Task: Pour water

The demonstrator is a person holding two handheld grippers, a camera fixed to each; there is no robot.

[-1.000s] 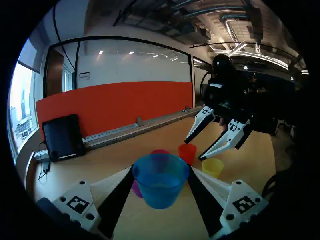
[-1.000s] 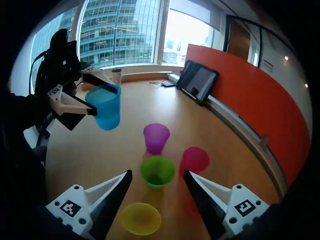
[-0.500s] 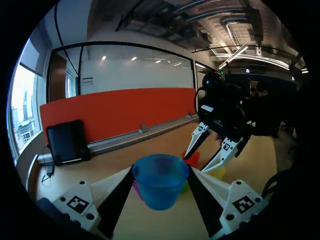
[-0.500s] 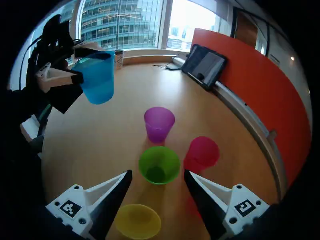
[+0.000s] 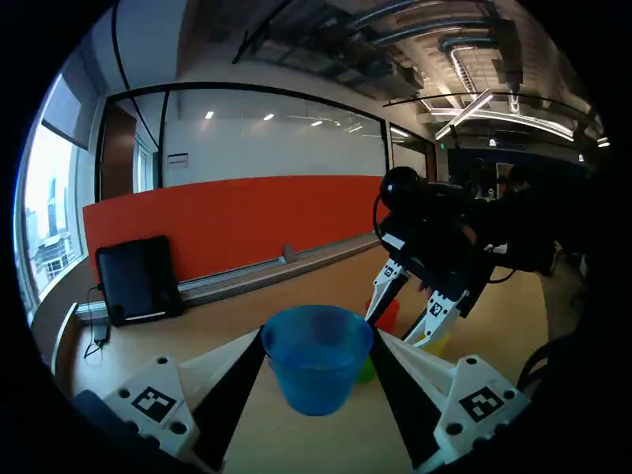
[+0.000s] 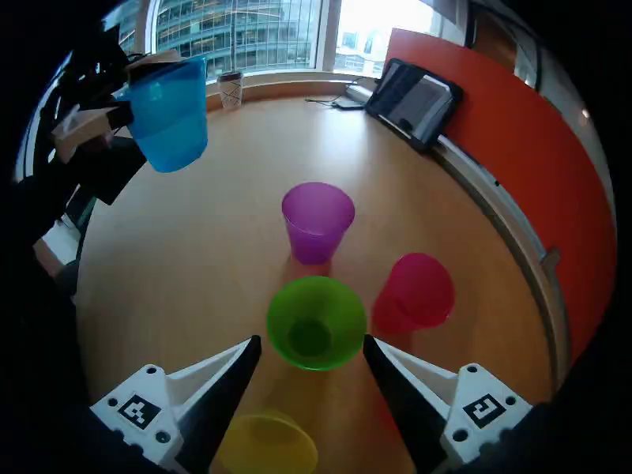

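The blue cup (image 5: 317,363) stands upright with water inside. It is clamped between both fingers of the left tool (image 5: 316,338), clear of the desk (image 6: 197,261). The receiving cups lie ahead of and below that tool. The right tool (image 6: 310,341) is spread and empty, with the green cup (image 6: 316,321) directly ahead. Count: five cups. Four stand on the desk: green cup, purple cup (image 6: 317,221), pink cup (image 6: 415,292), yellow cup (image 6: 265,442).

My right gripper (image 6: 310,341) has sunk closer over the cups. The green cup (image 6: 316,322) has grown and now sits just ahead of my spread fingertips, while the yellow cup (image 6: 265,446) has slid to the bottom edge, partly cut off. The blue cup (image 6: 167,110) in my left gripper (image 5: 316,336) has risen up and leftward. In the left gripper view, my right gripper has swung in just behind the blue cup's rim.
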